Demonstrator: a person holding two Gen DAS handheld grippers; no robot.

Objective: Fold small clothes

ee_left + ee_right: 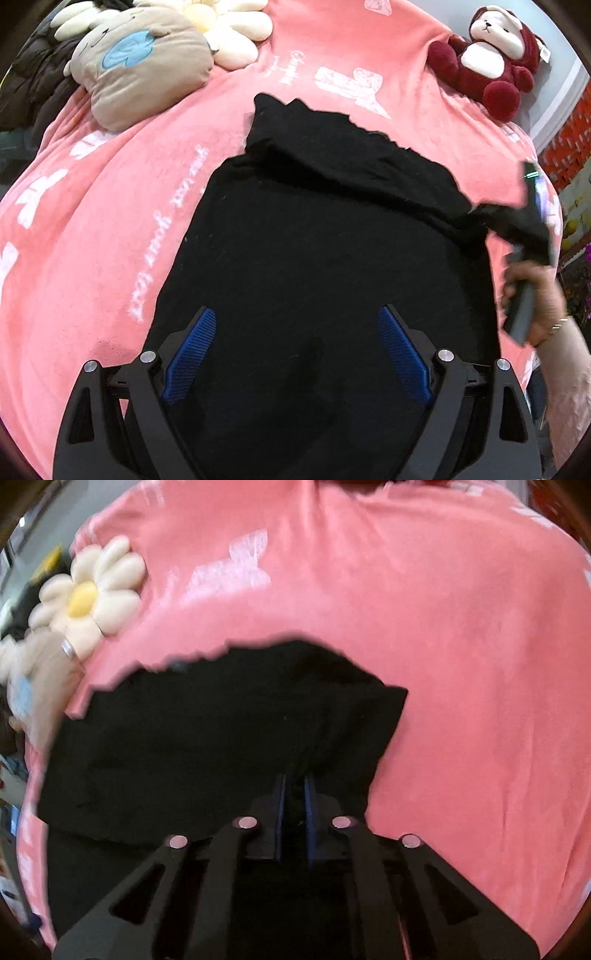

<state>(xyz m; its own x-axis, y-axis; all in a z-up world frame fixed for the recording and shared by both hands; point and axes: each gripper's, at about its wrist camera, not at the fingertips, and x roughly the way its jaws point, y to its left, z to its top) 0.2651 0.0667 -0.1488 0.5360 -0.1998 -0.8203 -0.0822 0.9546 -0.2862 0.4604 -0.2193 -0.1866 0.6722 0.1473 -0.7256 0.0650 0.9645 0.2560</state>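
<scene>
A black garment [314, 236] lies spread on a pink blanket [110, 221]. My left gripper [297, 317] is open, its blue pads apart, hovering over the near part of the garment and holding nothing. My right gripper [294, 786] is shut on the black garment [221, 731], pinching a fold between its blue pads and lifting that edge off the pink blanket [461, 664]. In the left wrist view the right gripper [532, 221] shows at the right edge, held by a hand, with the garment's corner pulled up toward it.
A beige plush cushion [136, 62] and a cream daisy cushion [229, 33] lie at the blanket's far left. A dark red plush monkey [491, 62] sits far right. The daisy cushion [88, 594] also shows in the right wrist view.
</scene>
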